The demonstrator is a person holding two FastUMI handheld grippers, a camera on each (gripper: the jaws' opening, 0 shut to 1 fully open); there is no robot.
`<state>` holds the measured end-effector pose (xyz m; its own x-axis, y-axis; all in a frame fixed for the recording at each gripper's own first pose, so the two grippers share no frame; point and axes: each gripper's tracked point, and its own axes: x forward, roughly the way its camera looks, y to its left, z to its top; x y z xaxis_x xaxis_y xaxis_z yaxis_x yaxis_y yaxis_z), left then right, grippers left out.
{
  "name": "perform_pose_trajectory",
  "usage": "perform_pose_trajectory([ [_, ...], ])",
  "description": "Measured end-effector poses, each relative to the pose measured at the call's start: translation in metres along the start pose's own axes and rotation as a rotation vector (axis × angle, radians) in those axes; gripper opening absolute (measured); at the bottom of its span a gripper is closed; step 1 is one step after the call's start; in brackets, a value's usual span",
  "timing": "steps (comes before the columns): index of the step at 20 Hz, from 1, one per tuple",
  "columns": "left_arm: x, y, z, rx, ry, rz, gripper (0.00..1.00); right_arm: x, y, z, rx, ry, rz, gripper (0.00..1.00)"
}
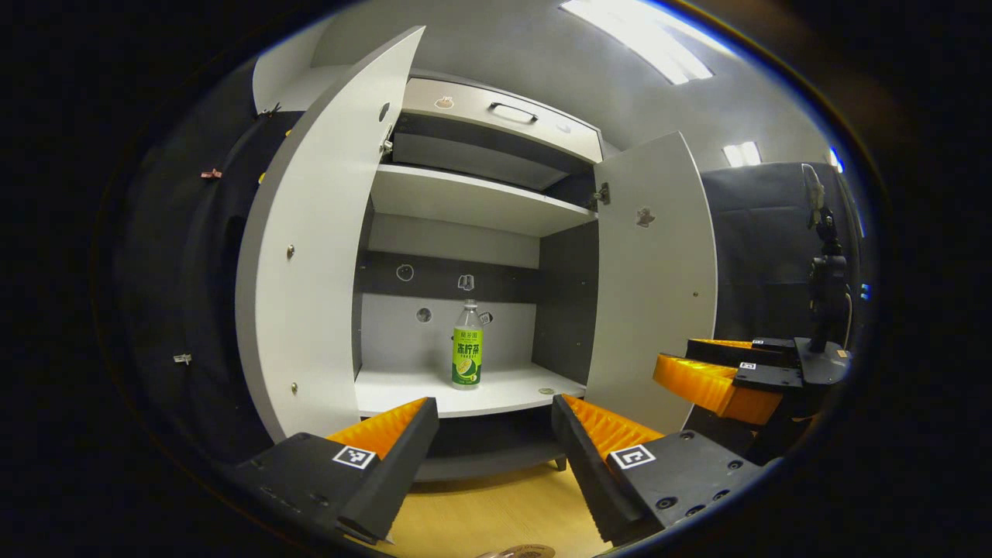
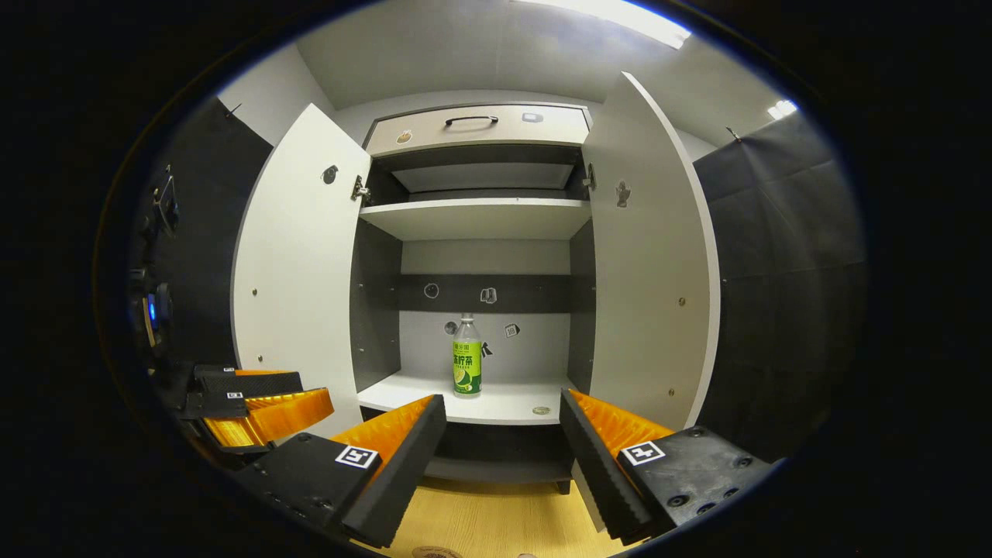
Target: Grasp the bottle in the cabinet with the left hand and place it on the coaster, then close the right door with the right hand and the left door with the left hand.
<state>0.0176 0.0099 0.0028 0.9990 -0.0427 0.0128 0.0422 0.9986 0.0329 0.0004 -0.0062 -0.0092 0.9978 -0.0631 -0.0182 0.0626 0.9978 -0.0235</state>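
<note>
Inside cabinet (image 1: pixel 558 310), bottle (image 1: pixel 467 345) stands beyond both grippers' wide-spread, empty fingers (image 1: pixel 403 434).

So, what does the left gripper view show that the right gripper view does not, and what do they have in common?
Left gripper view: the right gripper, open, at the right edge, with a dark stand behind it. Right gripper view: the left gripper, open, at the lower left, and a small blue light above it. Shared: the bottle upright on the lower shelf, the left door and right door open, and the drawer on top.
</note>
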Motion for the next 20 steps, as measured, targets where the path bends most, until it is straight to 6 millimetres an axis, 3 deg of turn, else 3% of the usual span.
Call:
perform_pose_trajectory([
  [4, 0.023, 0.003, -0.002, 0.040, 0.016, -0.010, 0.94, 0.001, 0.002, 0.001, 0.002, 0.005, 0.002, 0.98],
  [8, 0.072, 0.007, 0.004, 0.068, 0.000, 0.010, 0.94, 0.017, -0.003, 0.001, 0.010, 0.006, 0.040, 0.97],
  [11, 0.122, 0.009, 0.007, 0.039, -0.024, 0.015, 0.94, 0.032, -0.011, -0.004, 0.034, 0.020, 0.075, 0.98],
  [16, 0.222, 0.032, 0.010, 0.046, -0.058, 0.055, 0.94, 0.053, -0.032, -0.013, 0.006, 0.032, 0.103, 0.98],
  [20, 0.295, 0.037, 0.004, 0.089, -0.060, 0.049, 0.94, 0.069, -0.038, -0.022, 0.013, 0.052, 0.126, 0.98],
])
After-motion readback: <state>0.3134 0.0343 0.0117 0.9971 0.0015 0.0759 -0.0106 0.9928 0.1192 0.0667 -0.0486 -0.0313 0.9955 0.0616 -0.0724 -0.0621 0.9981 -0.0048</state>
